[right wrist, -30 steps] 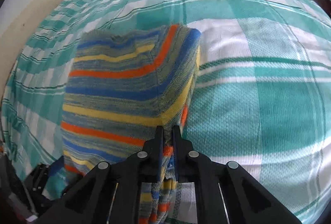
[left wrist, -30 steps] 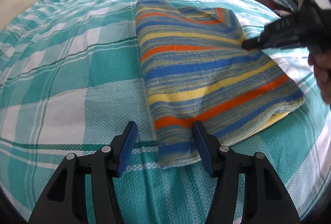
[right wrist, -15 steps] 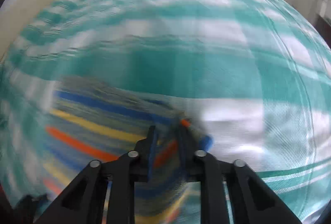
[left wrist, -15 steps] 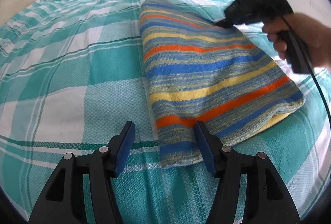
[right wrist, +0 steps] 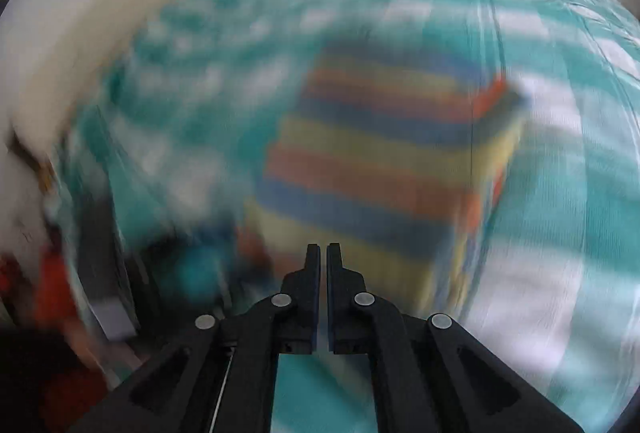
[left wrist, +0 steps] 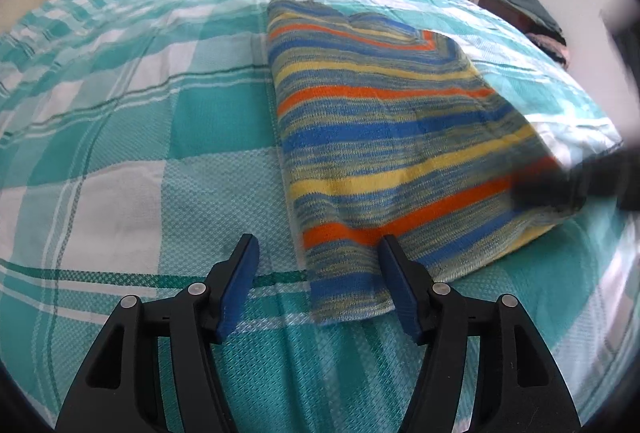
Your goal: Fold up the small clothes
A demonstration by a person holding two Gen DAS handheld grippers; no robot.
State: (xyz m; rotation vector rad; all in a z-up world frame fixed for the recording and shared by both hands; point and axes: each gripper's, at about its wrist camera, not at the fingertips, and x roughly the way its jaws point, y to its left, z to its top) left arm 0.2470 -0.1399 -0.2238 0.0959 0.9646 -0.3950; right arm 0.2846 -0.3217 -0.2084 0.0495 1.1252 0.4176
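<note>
The striped garment (left wrist: pixel 392 153) lies folded into a compact rectangle right of centre on the bed (left wrist: pixel 120 121). Left tongs (left wrist: pixel 318 273) are opening, gripping nothing; right tongs (right wrist: pixel 323 253) closed, empty. Folding looks nearly finished.

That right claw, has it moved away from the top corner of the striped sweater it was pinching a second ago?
Yes. The right claw, now shut and empty, has come down the sweater toward its near edge.
</note>
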